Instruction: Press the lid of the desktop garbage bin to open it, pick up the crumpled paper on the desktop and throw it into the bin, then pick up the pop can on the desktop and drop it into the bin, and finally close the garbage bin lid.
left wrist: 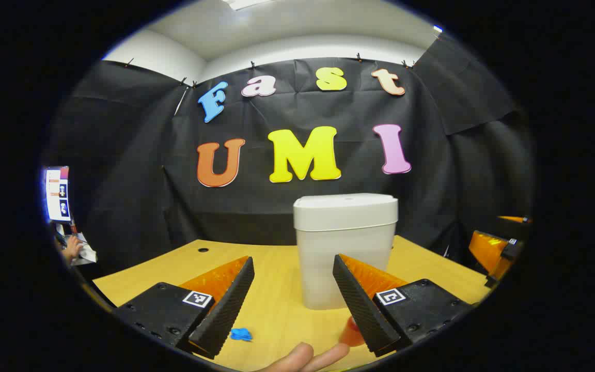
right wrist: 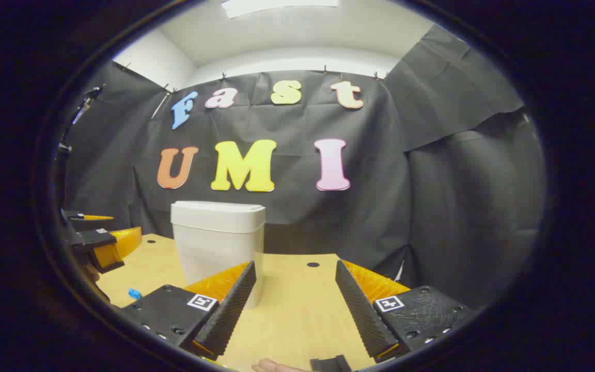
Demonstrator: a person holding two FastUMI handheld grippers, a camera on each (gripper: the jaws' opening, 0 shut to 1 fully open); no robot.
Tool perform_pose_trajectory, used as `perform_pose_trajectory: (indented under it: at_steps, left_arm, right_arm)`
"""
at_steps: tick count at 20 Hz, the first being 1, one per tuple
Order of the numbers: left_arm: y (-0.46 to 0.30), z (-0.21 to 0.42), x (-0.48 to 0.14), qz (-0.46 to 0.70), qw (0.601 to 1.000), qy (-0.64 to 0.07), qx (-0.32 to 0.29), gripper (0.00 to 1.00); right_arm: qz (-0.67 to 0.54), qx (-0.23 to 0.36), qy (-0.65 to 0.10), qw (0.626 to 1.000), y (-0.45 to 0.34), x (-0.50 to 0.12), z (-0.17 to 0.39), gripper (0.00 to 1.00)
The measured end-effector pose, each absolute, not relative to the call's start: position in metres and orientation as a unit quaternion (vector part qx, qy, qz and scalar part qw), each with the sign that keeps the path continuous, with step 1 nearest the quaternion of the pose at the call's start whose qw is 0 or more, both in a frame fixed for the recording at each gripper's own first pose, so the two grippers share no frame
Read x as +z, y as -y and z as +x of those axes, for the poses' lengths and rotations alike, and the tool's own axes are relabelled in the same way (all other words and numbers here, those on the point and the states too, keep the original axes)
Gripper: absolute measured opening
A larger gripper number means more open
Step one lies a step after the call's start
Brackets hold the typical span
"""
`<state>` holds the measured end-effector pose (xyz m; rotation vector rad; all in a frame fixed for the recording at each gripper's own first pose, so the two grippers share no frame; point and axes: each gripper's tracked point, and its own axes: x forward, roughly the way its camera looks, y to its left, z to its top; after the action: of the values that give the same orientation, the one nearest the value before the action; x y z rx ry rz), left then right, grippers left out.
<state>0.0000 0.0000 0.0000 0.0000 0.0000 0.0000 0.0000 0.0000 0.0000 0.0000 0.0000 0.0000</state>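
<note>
1. Bin lid (left wrist: pixel 345 203) sits flat and closed on top of the white desktop garbage bin (left wrist: pixel 341 263), which stands upright on the wooden worktop (left wrist: pixel 271 305) in front of the black cloth wall.
2. From the left gripper (left wrist: pixel 294 299), the bin lies straight ahead and a touch to the right of the gap between the jaws, near at hand. The lid stands well above the fingertips, so the press would have to come from higher up.
3. From the right gripper (right wrist: pixel 296 302), the bin (right wrist: pixel 220 248) lies ahead and off to the left, its base just behind the left finger (right wrist: pixel 228 310). I judge the left gripper the better lined up, though both look about as near.
4. Both pairs of jaws are spread wide with nothing between them.
5. The left gripper also shows at the left edge of the right gripper view, beside the bin and apart from it.
6. An orange-red object (left wrist: pixel 351 333), possibly the pop can, sits low on the worktop, mostly hidden behind the left gripper's right finger; too little shows to be sure.
7. A small blue scrap (left wrist: pixel 240 334) lies on the worktop near the left gripper's left finger; whether it is the crumpled paper I cannot tell.
8. Nothing of the task looks done: the lid press comes first.
</note>
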Motion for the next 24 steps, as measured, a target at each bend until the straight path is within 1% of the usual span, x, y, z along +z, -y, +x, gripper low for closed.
perform_pose_trajectory:
  at_steps: [3, 4, 5, 7, 8, 9, 15, 19, 20, 23, 24]
  left_arm:
    - [-0.038, -0.007, -0.011, -0.015, 1.0, -0.011, 0.012, 0.99]
    - [-0.048, -0.009, -0.013, -0.024, 1.0, -0.014, 0.013, 0.99]
    - [-0.055, -0.01, -0.013, -0.028, 0.999, -0.015, 0.011, 0.99]
    - [-0.067, -0.014, -0.013, -0.028, 0.999, -0.015, 0.01, 0.99]
    - [-0.075, -0.016, -0.016, -0.026, 0.999, -0.015, 0.014, 0.99]
    - [-0.079, -0.018, -0.015, -0.027, 0.999, -0.015, 0.016, 0.99]
    - [-0.079, -0.02, -0.014, -0.034, 0.999, -0.014, 0.0, 0.99]
    - [-0.074, -0.022, -0.015, -0.034, 0.999, -0.016, -0.008, 0.99]
    - [-0.075, -0.023, -0.015, -0.033, 0.999, -0.015, -0.007, 0.99]
    - [-0.067, -0.023, -0.015, -0.025, 0.999, -0.017, -0.016, 0.99]
    - [-0.066, -0.024, -0.014, -0.022, 0.999, -0.016, -0.017, 0.99]
  right_arm:
    - [-0.007, 0.016, -0.008, 1.0, -0.04, -0.003, -0.011, 0.95]
    - [-0.01, 0.022, -0.013, 1.0, -0.051, -0.004, -0.014, 0.98]
    - [-0.012, 0.028, -0.019, 0.999, -0.062, -0.005, -0.016, 0.98]
    - [-0.009, 0.028, -0.027, 0.999, -0.07, -0.007, -0.021, 0.92]
    - [-0.004, 0.026, -0.03, 0.999, -0.072, -0.008, -0.023, 0.95]
    - [0.0, 0.024, -0.033, 0.999, -0.074, -0.008, -0.024, 0.95]
    - [0.0, 0.008, -0.042, 0.999, -0.07, -0.01, -0.026, 0.95]
    - [0.005, 0.014, -0.048, 0.999, -0.071, -0.014, -0.028, 0.95]
    - [0.007, 0.014, -0.048, 0.999, -0.07, -0.015, -0.028, 0.98]
    - [0.008, 0.015, -0.048, 0.999, -0.067, -0.014, -0.03, 0.98]
    - [0.006, 0.016, -0.048, 0.999, -0.068, -0.015, -0.03, 0.95]
